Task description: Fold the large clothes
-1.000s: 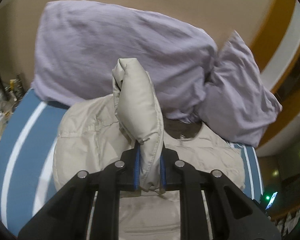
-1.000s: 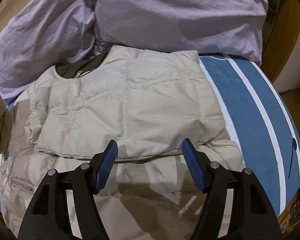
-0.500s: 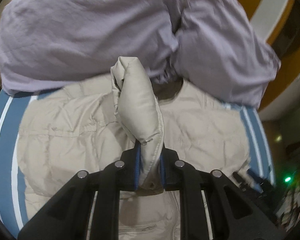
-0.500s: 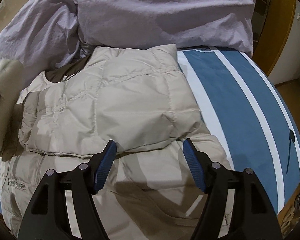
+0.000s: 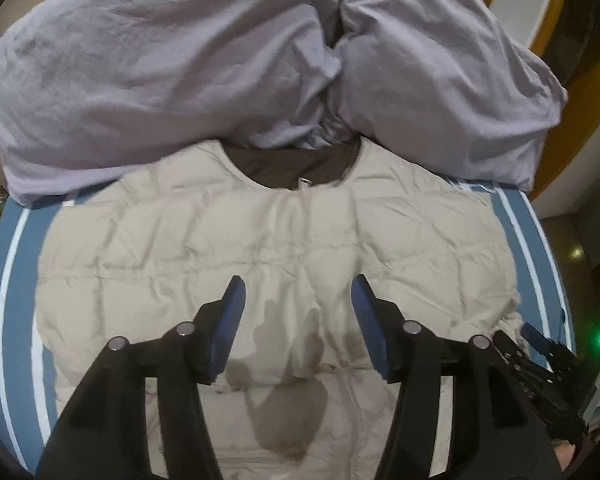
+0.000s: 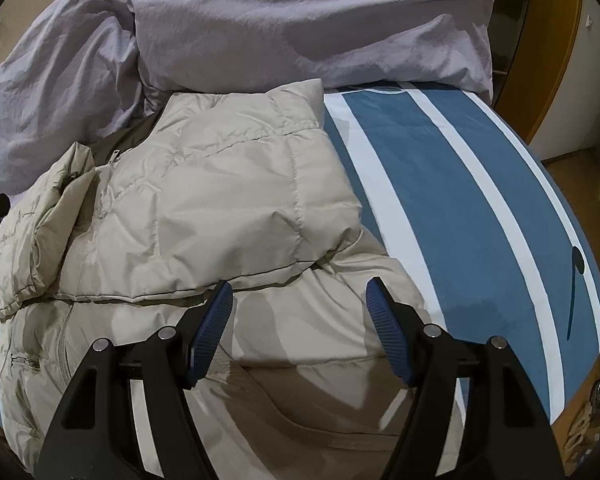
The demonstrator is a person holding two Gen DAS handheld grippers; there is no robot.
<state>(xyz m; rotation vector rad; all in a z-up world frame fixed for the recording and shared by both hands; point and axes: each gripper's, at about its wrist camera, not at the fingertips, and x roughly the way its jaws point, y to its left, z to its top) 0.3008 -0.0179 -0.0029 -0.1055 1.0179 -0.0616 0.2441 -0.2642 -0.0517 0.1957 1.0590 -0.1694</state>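
Observation:
A beige quilted puffer jacket [image 5: 276, 240] lies flat on the blue and white striped bed, dark lining showing at its collar [image 5: 292, 164]. Both sleeves are folded in across the chest. My left gripper [image 5: 298, 292] hovers just above the folded sleeves; its jaws are opening and nothing sits between the blue pads. In the right wrist view the same jacket [image 6: 220, 208] shows its right sleeve folded over, and the left sleeve [image 6: 48, 216] lies bunched at the left. My right gripper [image 6: 300, 296] stands open above the sleeve's lower edge, holding nothing.
Two lilac pillows [image 5: 160, 64] [image 6: 308, 20] rest against the wall beyond the collar. Bare striped bedspread [image 6: 460, 184] stretches to the right of the jacket. The right gripper's body [image 5: 540, 368] shows at the left view's lower right edge. A wooden floor [image 6: 580, 176] lies beyond the bed.
The left gripper carried the sleeve across the chest, lowered it and let go; its jaws have spread apart. The right gripper has drifted slightly and stayed open.

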